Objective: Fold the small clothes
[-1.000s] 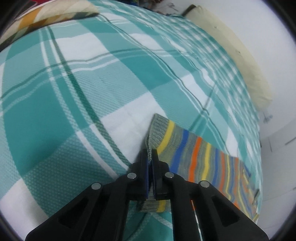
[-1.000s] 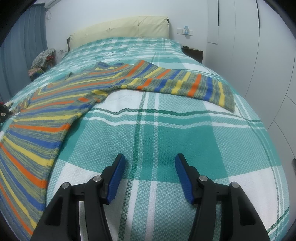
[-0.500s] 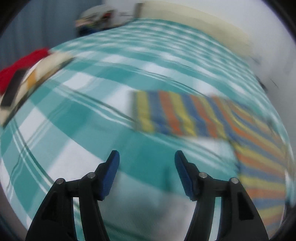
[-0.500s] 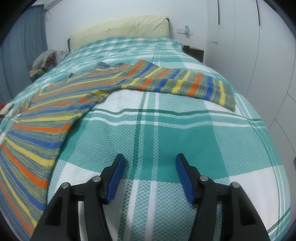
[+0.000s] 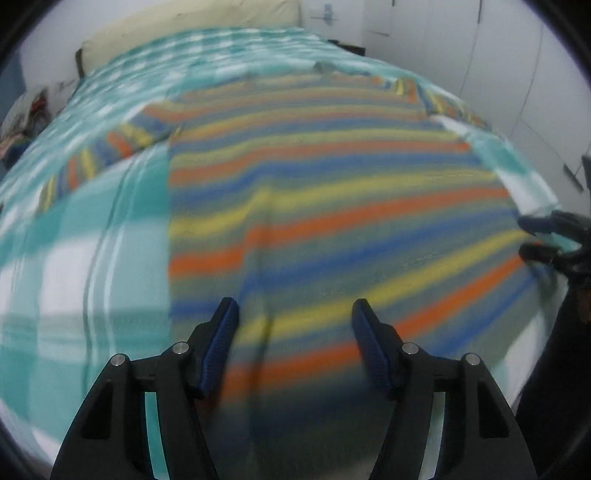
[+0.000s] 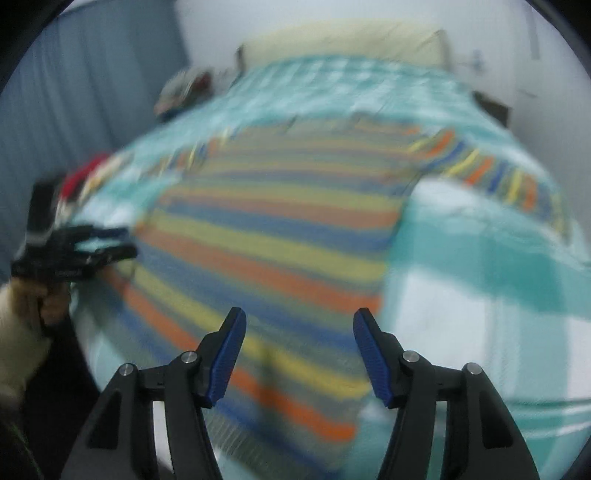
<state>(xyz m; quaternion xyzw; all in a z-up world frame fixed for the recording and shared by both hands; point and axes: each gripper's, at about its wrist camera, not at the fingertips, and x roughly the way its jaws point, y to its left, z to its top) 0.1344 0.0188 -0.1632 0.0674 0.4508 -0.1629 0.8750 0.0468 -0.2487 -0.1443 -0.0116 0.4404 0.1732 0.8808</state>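
Now both tools hang empty over the near hem of the striped sweater [image 5: 332, 206]. The left gripper [image 5: 294, 343], which a second ago was pinching the cuff of the left sleeve [image 5: 96, 155], has let it go and swung across to the body panel; its jaws are opening, with nothing between them but the knit lying beneath. The right gripper [image 6: 299, 350] has likewise come off bare bedspread [image 6: 480, 295] and stands spread, unloaded, above the hem.

Further out, the sweater lies flat, face up, on the teal plaid bed. One sleeve runs out toward ten o'clock in the left wrist view, the other sleeve [image 6: 495, 173] toward two o'clock in the right wrist view. At twelve o'clock sit the collar and, beyond it, the cream headboard [image 5: 192, 26].

Spreading looks finished, so I judge folding proper comes next, probably from the hem or a side. Motion blur hides fine creases.
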